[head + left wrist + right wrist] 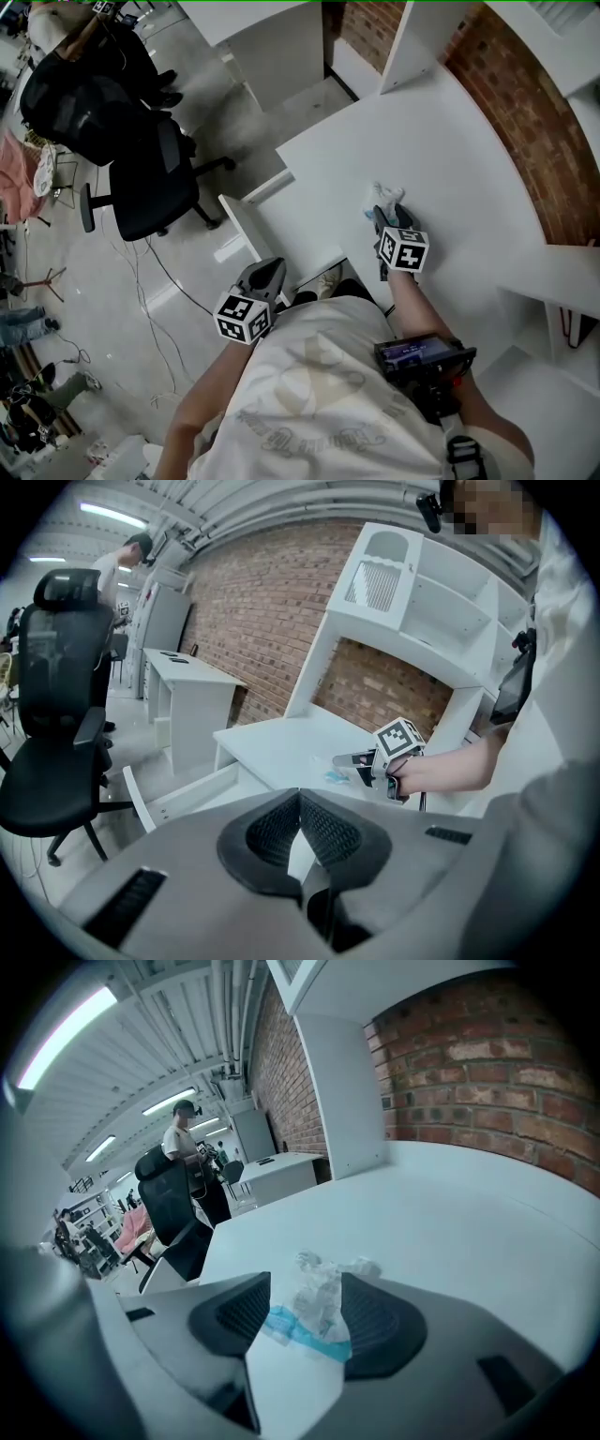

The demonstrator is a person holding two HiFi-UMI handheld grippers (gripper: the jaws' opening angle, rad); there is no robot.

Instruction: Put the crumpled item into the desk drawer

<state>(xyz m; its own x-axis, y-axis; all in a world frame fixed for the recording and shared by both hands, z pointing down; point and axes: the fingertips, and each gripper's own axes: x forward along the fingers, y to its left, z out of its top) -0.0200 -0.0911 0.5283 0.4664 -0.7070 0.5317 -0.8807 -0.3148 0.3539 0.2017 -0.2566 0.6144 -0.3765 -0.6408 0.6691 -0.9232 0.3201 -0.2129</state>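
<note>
Two grippers: right gripper [306,1279] wide open around the crumpled wrapper [317,1312] on the desk [450,1213]; left gripper [300,797] closed and empty.

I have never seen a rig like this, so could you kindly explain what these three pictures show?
A person holds a pair of handheld tongs in each hand; no robot is involved. One picture comes from a camera on the person's head, looking down. The other two come from cameras riding on each tool. On the white desk lies a crumpled wrapper, white with a blue strip. The right tongs stand open around it, not gripping. The left tongs are shut and empty, with the open drawer ahead of them.
</note>
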